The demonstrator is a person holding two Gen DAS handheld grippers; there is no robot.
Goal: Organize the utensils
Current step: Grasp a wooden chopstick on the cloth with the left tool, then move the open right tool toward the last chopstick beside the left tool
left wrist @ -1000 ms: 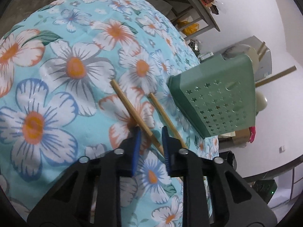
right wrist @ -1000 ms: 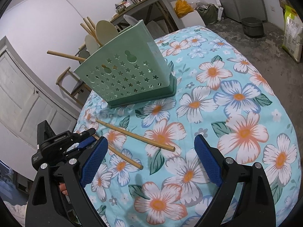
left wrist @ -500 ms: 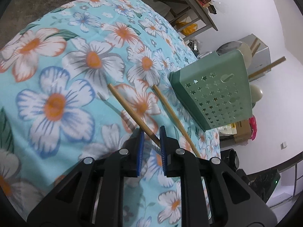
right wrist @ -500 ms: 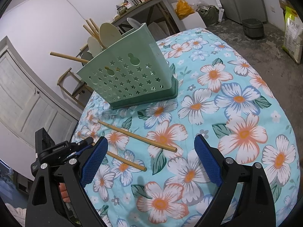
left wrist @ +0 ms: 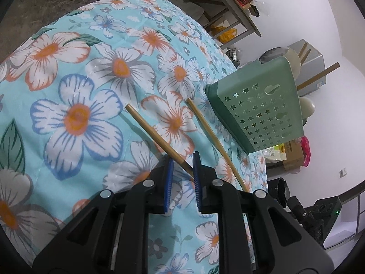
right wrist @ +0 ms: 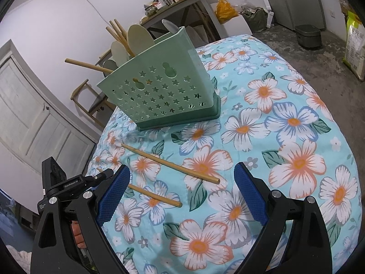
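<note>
Left gripper [left wrist: 182,178]: jaws nearly closed, clamped on near end of chopstick [left wrist: 157,137]. Since second ago, stick's far tip raised off floral cloth [left wrist: 75,80], tilted up just before green holder [left wrist: 262,109]. Second chopstick [left wrist: 212,137] flat on cloth, nearer holder. Right gripper [right wrist: 182,194]: jaws wide, empty, hovering. Pickup done; insertion into holder likely next.
</note>
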